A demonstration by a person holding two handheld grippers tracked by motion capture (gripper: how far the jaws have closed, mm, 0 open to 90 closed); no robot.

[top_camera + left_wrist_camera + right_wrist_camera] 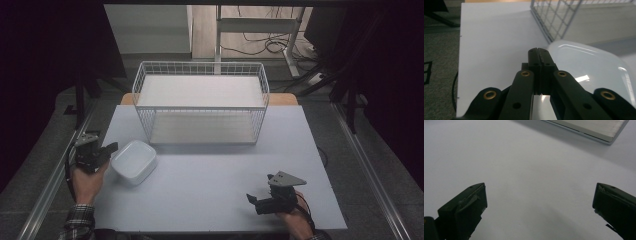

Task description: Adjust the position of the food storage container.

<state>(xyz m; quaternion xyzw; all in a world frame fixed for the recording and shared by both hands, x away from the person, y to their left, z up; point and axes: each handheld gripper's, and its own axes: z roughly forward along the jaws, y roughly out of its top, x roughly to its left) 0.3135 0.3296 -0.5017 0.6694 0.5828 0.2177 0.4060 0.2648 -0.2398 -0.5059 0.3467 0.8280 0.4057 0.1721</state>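
White and shiny, the dish [133, 161] sits upside down on the left part of the table [215, 195], near the front edge. The left gripper [111, 148] is at the far left, just beside the dish, and a hand [89, 182] in a checked sleeve [77, 221] holds it from below. Its tips reach up to the left edge of the dish. In the left gripper view the two black jaws are pressed flat together, with nothing between them, and the tip of the left gripper [538, 50] sits right at the rim of the dish [586, 67]. I cannot tell if it touches the rim. Past the dish in that view is a corner of the wire rack [554, 20]. In the high view the rack [200, 102] stands in the middle of the table, at the back. It is made of white wire and has two flat shelves, one high and one low. It is well apart from both grippers. The right gripper [253, 199] is far off at the front right of the table, held by the other hand [295, 220], and it points left. In the right gripper view its jaws are spread wide over bare table [529, 182], and nothing is between them. The bottom edge of the rack [594, 130] shows at the top of that view.
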